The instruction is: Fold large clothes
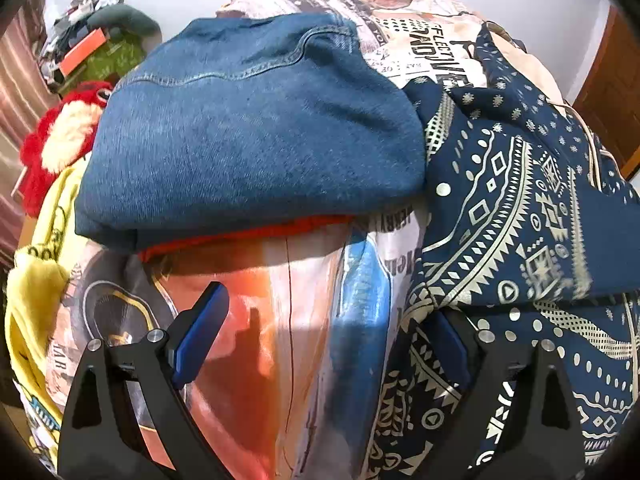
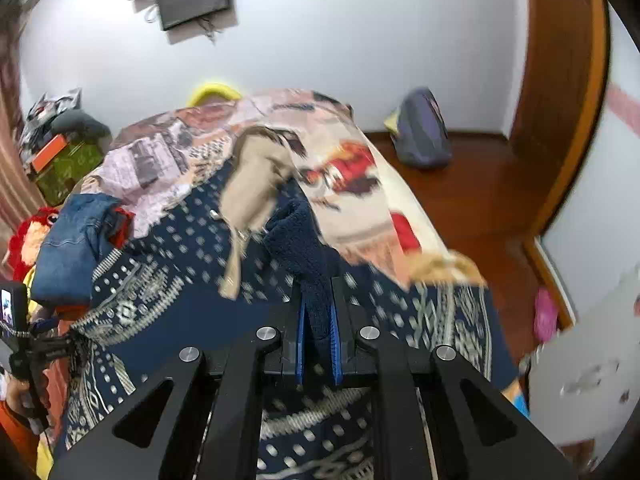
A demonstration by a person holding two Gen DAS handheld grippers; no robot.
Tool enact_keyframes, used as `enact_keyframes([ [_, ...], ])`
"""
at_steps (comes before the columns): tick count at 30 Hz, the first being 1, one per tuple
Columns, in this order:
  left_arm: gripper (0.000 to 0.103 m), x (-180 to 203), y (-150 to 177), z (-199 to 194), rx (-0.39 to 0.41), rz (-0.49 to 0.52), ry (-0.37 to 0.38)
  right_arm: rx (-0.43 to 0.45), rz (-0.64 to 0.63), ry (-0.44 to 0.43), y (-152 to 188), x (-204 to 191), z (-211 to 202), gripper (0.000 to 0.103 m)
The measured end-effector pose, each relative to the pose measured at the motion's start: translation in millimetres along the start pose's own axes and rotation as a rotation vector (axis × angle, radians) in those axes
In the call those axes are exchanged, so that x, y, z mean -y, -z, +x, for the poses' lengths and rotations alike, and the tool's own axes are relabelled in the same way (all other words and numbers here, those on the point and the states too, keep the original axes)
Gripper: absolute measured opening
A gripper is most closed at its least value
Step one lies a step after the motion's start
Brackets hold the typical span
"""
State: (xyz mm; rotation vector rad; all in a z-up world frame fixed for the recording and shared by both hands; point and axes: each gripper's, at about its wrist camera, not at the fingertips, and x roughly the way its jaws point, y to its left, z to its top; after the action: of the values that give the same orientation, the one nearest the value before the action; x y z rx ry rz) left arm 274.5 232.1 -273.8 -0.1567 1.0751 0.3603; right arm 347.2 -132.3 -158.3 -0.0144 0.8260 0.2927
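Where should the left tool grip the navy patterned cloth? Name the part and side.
Grip the navy patterned cloth at its raised folded edge beside the jeans, coming from the left: the edge stands off the bedspread, so one finger can slip beneath.

1. The right tongs are clamped on a dark navy fleece garment.
2. It lies over a navy patterned cloth on the bed.
3. Folded jeans sit left.

Folded jeans and navy patterned cloth crowd the bed.
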Motion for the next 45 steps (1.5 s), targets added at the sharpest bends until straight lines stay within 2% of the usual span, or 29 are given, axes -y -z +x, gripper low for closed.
enact_keyframes([
  [9, 0.094, 2.9, 0.8, 7.9, -0.031, 0.015, -0.018, -0.197, 0.097, -0.010, 54.7, 38.7, 31.6, 0.009],
  [18, 0.094, 6.0, 8.3, -5.6, -0.044, 0.064, -0.045, -0.287, 0.081, 0.037, 77.4, 53.5, 30.5, 0.014],
  [23, 0.094, 8.0, 9.0, -33.1, -0.018, 0.083, -0.009, -0.259, 0.045, 0.065, 75.4, 52.9, 11.7, 0.015],
  [28, 0.094, 24.7, -4.4, -79.5, 0.083, 0.126, 0.012, -0.170, 0.010, 0.111, 63.4, 54.0, -17.2, 0.020],
  [32, 0.094, 40.8, -20.0, -112.4, 0.161, 0.140, 0.080, -0.074, 0.011, 0.154, 51.3, 60.4, -42.4, 0.053],
  [35, 0.094, 61.8, -30.9, -128.6, 0.205, 0.152, 0.125, -0.020, 0.015, 0.188, 45.9, 68.6, -55.9, 0.062],
  [40, 0.094, 104.4, -44.5, -129.0, 0.211, 0.201, 0.179, -0.026, 0.085, 0.194, 46.5, 93.6, -55.6, 0.063],
  [45, 0.094, 152.5, -46.1, -110.3, 0.176, 0.273, 0.224, -0.115, 0.265, 0.125, 65.7, 138.8, -34.2, 0.063],
])
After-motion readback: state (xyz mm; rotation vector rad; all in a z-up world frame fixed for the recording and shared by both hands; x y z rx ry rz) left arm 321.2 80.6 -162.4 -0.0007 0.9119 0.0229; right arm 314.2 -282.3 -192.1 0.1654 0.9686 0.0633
